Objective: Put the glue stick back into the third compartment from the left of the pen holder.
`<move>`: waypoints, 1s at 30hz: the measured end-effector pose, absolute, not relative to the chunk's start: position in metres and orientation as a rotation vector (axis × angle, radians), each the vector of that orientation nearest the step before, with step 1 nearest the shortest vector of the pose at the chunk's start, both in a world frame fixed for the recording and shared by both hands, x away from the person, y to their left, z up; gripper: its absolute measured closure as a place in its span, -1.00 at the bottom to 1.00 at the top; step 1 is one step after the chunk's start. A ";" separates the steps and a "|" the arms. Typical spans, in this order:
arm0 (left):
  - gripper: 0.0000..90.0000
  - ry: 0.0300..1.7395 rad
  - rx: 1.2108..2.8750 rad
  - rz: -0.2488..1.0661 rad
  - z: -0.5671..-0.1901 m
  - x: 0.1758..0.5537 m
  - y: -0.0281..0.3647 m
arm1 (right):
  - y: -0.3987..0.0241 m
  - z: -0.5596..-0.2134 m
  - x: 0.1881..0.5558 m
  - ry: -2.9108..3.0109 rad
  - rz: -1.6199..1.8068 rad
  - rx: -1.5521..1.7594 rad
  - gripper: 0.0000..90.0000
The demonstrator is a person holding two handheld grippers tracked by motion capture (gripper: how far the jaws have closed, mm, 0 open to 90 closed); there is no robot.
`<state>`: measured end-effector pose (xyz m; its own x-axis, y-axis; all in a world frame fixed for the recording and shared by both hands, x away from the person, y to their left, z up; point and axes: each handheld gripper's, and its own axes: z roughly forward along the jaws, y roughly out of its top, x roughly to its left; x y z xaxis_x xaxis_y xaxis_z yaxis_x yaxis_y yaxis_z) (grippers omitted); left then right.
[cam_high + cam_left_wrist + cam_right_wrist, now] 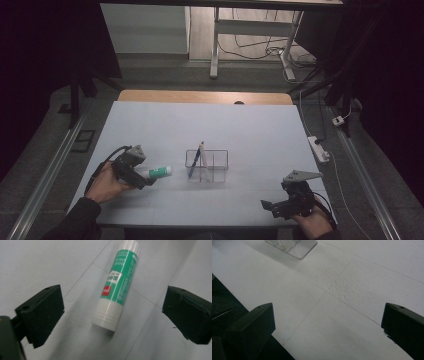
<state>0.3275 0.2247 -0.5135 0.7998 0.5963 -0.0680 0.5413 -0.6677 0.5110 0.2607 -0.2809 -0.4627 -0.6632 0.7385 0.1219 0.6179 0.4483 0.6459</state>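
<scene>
left gripper view: the left tool (pixel 112 315) straddles the glue stick (pixel 117 287), jaws apart; closing off-centre could roll it across the counter (pixel 37 260).

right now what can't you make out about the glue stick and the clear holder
- Glue stick: small label print in the left gripper view, blurred; far end cut by the top edge.
- Glue stick in the high view: near end hidden behind the left gripper.
- Clear holder: cut by the top edge in the right gripper view.
- Holder's dividers, high view: too small.

glossy plastic glue stick (pixel 116 287) on a matt, pebbly white table cover (pixel 352 287); clear plastic holder (pixel 207 165).
</scene>
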 end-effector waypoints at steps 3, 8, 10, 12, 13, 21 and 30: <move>-0.68 0.815 2.504 0.142 -0.515 0.328 0.223 | -0.281 -0.463 0.261 2.520 1.013 1.191 -1.00; -0.29 0.786 2.547 0.127 -0.517 0.329 0.220 | -0.281 -0.463 0.261 2.525 1.013 1.189 -1.00; -0.19 0.781 2.556 0.124 -0.517 0.329 0.220 | -0.281 -0.463 0.261 2.528 1.016 1.182 -1.00; -0.07 0.771 2.562 0.124 -0.517 0.329 0.220 | -0.281 -0.463 0.261 2.532 1.012 1.184 -1.00; -0.03 0.769 2.565 0.119 -0.517 0.329 0.219 | -0.281 -0.463 0.261 2.532 1.015 1.184 -1.00; 0.27 0.742 2.594 0.116 -0.518 0.330 0.219 | -0.280 -0.463 0.261 2.536 1.011 1.182 -1.00; 0.43 0.711 2.624 0.102 -0.518 0.328 0.217 | -0.280 -0.463 0.261 2.539 1.008 1.179 -1.00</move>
